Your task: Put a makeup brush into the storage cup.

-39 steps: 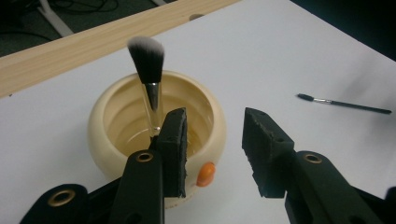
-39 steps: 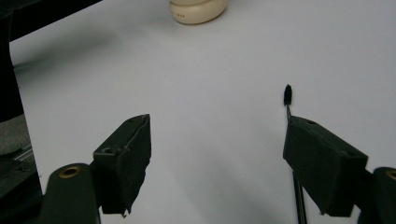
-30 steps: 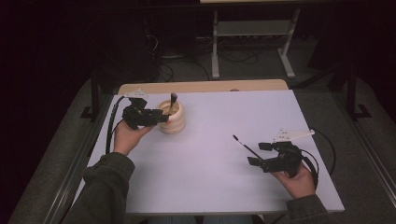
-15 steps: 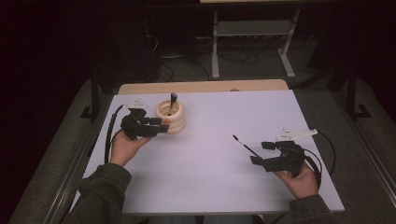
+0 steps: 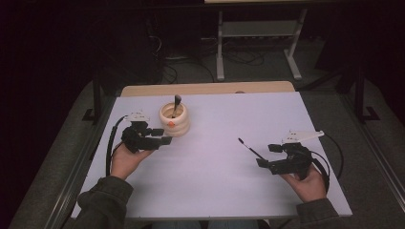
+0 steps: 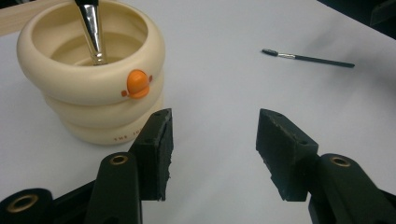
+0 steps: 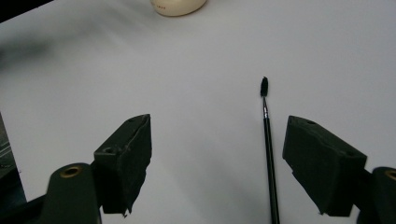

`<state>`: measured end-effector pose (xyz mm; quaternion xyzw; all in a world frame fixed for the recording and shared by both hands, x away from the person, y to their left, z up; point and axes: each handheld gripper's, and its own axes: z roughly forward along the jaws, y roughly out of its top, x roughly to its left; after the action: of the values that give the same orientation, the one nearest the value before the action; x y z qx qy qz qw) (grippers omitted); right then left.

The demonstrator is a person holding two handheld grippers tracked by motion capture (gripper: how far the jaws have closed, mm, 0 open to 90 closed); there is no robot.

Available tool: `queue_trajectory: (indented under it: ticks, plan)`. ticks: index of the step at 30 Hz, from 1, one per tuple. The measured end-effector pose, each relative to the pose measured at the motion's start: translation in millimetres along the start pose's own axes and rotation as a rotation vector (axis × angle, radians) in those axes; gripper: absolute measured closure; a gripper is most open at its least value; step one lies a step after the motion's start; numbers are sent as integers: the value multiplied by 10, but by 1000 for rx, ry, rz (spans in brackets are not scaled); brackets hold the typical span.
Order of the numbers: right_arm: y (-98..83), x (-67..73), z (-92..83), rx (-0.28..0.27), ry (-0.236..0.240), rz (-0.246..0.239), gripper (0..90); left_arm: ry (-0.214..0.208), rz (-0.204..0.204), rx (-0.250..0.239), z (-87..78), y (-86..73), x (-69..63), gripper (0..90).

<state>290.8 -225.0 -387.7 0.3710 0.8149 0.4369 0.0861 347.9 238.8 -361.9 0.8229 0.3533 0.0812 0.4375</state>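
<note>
White table (image 5: 215, 191): left gripper (image 6: 212, 140) jaws just opening beside cream cup (image 6: 88, 79).

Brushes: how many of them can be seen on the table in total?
2. One brush stands upright inside the cream pot. The other brush lies flat on the white table, between the open jaws of the right tool.

dark room, grey floor (image 5: 57, 157), white metal stand (image 5: 258, 36) behind.

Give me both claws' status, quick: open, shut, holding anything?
Left claw: open, has just been opening, nothing between its jaws, beside the cream pot.
Right claw: open, holding nothing; the black brush lies between its jaws, ungripped.
</note>
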Motion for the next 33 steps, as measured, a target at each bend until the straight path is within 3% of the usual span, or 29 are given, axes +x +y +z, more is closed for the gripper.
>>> queue_trajectory:
  ticks: [5, 12, 22, 33]
  plan:
    - [-2, -11, -6, 2, -2, 7, 229, -6, -14, -23, -79, -104, -58, 438]
    - [18, -10, -6, 8, -4, 12, 229, -7, -3, -30, -158, -216, -187, 421]
    - [71, -4, 10, 18, -8, 6, 229, -25, -14, -45, -168, -386, -328, 394]
    - [163, -10, 57, 48, -28, 17, 231, -25, 29, -30, -179, -456, -427, 379]
